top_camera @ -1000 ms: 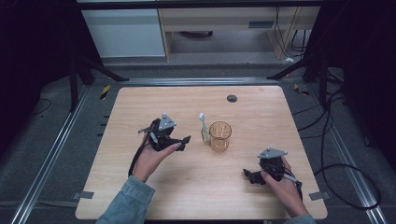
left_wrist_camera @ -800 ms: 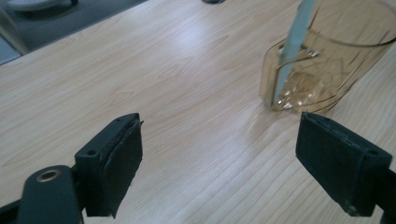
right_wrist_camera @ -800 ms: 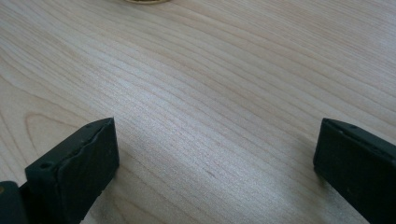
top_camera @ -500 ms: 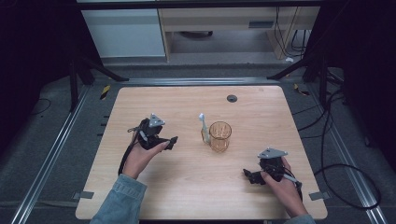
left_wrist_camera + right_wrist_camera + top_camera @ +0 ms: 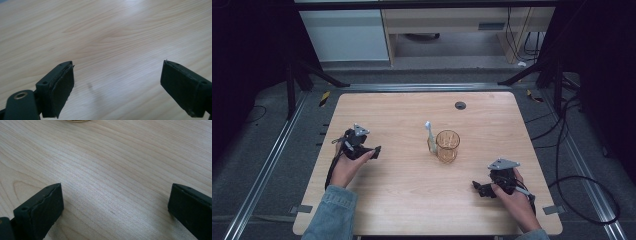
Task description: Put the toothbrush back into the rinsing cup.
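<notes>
Two claws, the left gripper [image 5: 373, 150] and right gripper [image 5: 478, 189], are wide open, holding nothing. Near the desk's [image 5: 402, 200] middle, a toothbrush [image 5: 430, 137] leans on a cup [image 5: 447, 145]; one bump could tip both.

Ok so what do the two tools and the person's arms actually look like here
Both are black handheld tools. The left tool and right tool each carry a grey three-cornered plate on top and trail a black cable. Up close, each has two flat, blocky black jaws with small screw holes; the left tool has a brass-coloured ring near its base. The left forearm wears a blue denim sleeve.
</notes>
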`<state>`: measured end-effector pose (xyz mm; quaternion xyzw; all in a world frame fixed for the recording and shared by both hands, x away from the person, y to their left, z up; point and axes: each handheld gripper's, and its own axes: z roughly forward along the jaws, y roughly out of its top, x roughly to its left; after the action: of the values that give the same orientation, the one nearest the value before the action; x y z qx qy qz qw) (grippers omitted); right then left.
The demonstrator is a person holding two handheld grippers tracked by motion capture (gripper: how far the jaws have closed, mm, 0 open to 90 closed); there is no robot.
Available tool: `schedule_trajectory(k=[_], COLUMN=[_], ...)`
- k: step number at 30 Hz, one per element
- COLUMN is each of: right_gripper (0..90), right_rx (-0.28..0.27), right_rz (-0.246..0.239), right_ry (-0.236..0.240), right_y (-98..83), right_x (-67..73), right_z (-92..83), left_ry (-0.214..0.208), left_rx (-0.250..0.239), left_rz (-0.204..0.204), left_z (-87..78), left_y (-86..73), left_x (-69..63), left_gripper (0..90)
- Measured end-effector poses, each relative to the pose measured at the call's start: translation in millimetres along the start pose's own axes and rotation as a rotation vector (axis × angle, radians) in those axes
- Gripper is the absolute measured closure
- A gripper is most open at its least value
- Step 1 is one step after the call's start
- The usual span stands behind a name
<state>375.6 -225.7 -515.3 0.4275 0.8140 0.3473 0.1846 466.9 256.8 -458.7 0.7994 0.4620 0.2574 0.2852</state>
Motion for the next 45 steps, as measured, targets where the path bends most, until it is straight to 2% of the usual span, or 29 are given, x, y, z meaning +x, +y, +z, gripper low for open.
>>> schedule_trajectory(k=[3,12,17,22,25,33,35,36,38,40,42,45], right_gripper=[0.5,0.4,0.4,0.4,0.4,0.4,0.4,0.4,0.4,0.4,0.4,0.4], right_rx=[0.0,0.0,0.0,0.0,0.0,0.0,0.0,0.0,0.0,0.0,-0.001,0.0], right_rz=[0.0,0.001,0.0,0.0,0.0,0.0,0.0,0.0,0.0,0.0,0.0,0.0], right_ry=[0.0,0.0,0.0,0.0,0.0,0.0,0.0,0.0,0.0,0.0,0.001,0.0], right_y=[0.0,0.0,0.0,0.0,0.0,0.0,0.0,0.0,0.0,0.0,-0.1,0.0], right_x=[0.0,0.1,0.0,0.0,0.0,0.0,0.0,0.0,0.0,0.0,0.1,0.0], right_z=[0.0,0.0,0.0,0.0,0.0,0.0,0.0,0.0,0.0,0.0,0.1,-0.1], left_ry=[0.007,0.026,0.044,0.042,0.024,0.014,0.018,0.025,0.011,0.01,0.013,0.033], left_rx=[-0.003,0.013,0.006,0.018,0.015,0.014,0.027,0.026,0.004,-0.019,-0.016,0.001], left_rz=[-0.042,-0.123,-0.173,-0.167,-0.173,-0.149,-0.142,-0.149,-0.191,-0.185,-0.187,-0.213], left_z=[3.1,8.0,8.8,14.2,17.5,24.7,27.6,28.6,30.9,32.8,33.0,33.7], left_y=[-6.7,-25.1,-33.1,-35.9,-38.0,-42.2,-43.3,-44.3,-47.3,-49.1,-49.0,-49.1], left_x=[11.2,41.4,54.3,56.0,56.4,56.6,55.3,54.8,55.5,56.0,56.0,56.5], left_gripper=[10.9,10.4,10.3,10.3,9.8,9.2,8.9,8.9,7.9,5.1,3.6,0.0])
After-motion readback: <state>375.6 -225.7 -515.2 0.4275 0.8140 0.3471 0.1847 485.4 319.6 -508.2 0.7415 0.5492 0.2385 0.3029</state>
